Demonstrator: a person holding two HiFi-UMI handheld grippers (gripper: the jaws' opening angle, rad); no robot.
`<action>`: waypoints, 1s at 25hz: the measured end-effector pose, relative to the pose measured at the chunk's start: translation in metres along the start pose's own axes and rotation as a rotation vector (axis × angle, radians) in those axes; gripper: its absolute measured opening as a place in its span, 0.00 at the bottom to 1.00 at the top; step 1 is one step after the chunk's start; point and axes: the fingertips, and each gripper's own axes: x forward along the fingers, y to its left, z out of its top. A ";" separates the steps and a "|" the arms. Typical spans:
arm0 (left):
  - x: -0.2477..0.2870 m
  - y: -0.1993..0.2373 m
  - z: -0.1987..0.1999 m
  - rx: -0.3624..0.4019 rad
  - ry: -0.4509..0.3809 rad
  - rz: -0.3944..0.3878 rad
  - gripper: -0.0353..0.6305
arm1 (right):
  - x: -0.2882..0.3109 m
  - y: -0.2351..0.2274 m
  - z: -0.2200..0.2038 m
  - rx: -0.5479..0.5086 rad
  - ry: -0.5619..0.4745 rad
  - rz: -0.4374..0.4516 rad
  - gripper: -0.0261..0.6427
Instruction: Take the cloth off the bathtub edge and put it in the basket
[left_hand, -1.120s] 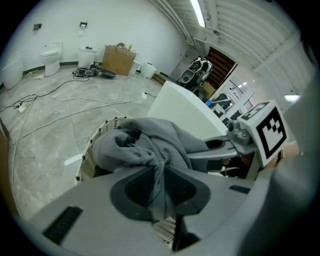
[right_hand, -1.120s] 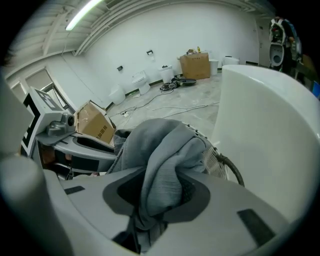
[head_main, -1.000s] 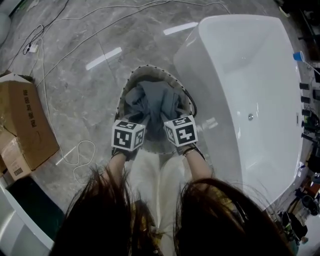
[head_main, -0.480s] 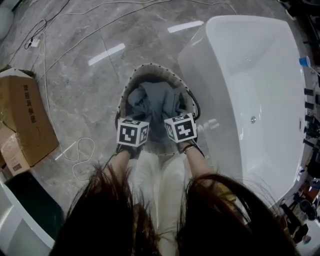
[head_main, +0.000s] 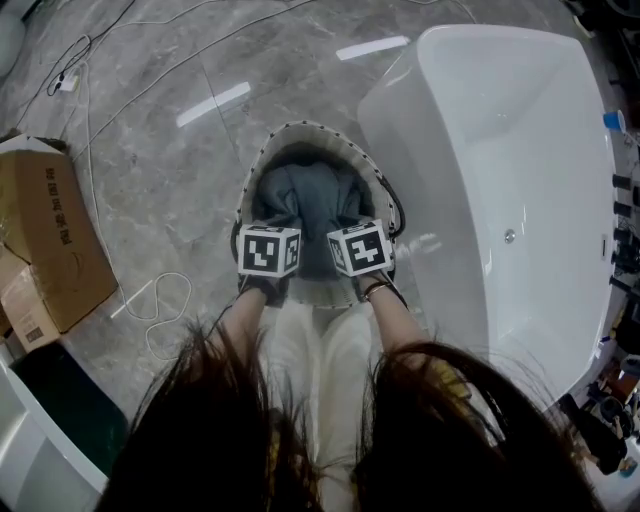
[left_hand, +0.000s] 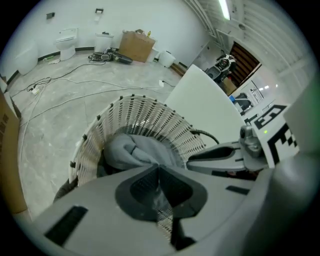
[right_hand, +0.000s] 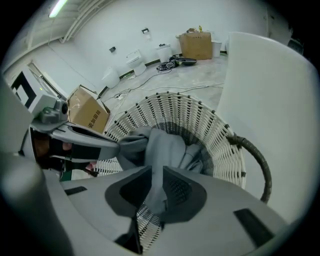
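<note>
The left gripper (left_hand: 158, 169) is clenching one fold of the grey cloth (right_hand: 167, 145) and the right gripper (right_hand: 156, 170), its jaws just closing tighter, another, holding it bunched inside the wicker basket (head_main: 300, 133) left of the bathtub (head_main: 500, 150), seemingly so nothing spills over.

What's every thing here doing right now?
Grey cloth, bunched inside the basket, pinched by both grippers.
White woven basket, upright, holding the cloth.
Left gripper, shut on the cloth.
Right gripper, jaws just closed further on the cloth between them.
White bathtub, no cloth on its edge.
</note>
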 end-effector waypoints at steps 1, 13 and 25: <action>0.001 0.002 -0.002 0.007 0.018 0.011 0.09 | 0.001 0.001 -0.001 0.008 0.004 -0.001 0.15; -0.010 -0.005 0.005 0.044 -0.016 0.018 0.09 | -0.013 0.009 -0.005 -0.012 0.012 -0.011 0.15; -0.048 -0.027 0.020 0.050 -0.078 -0.004 0.09 | -0.064 0.015 0.016 -0.049 -0.027 -0.053 0.15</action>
